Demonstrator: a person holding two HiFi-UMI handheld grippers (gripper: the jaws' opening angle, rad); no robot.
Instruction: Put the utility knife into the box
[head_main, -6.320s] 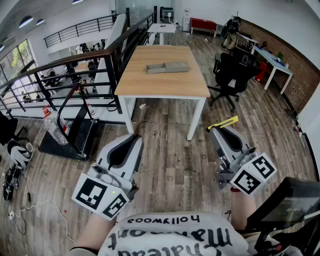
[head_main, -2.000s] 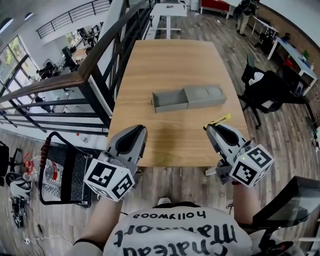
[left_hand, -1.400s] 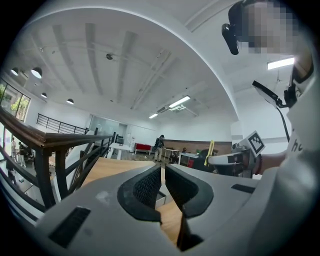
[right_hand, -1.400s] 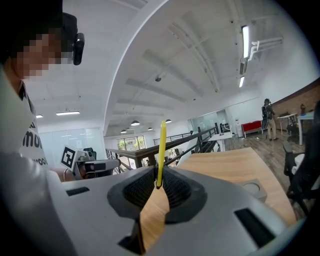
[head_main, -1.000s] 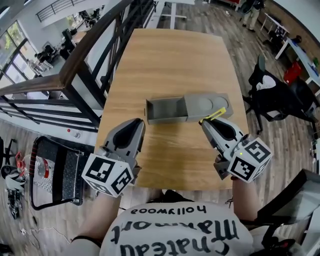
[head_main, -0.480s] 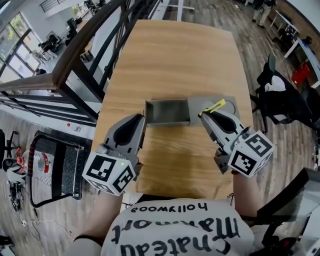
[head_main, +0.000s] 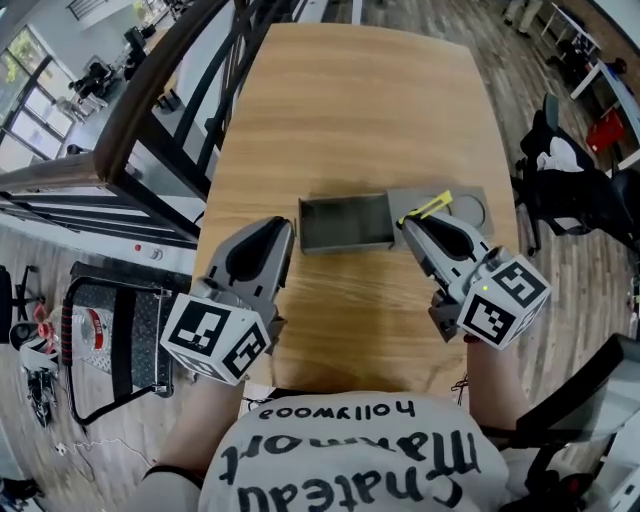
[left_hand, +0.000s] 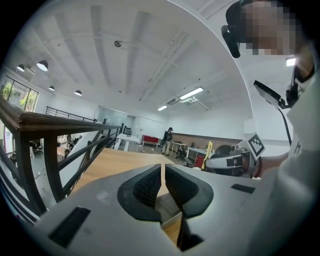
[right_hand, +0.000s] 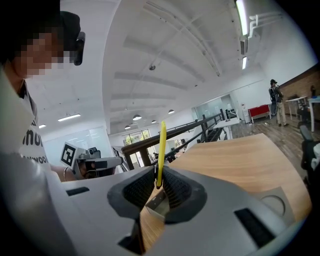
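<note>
On record: one worktop, one box, one lid, one knife; two tools, a left hand-held gripper and a right hand-held gripper.

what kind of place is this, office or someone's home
Most likely an open-plan office on an upper level: a long wooden table, a black railing with a wooden handrail overlooking a lower floor, and a black office chair on plank flooring.

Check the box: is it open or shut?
Open: the box shows a bare grey interior; its lid lies alongside.
</note>
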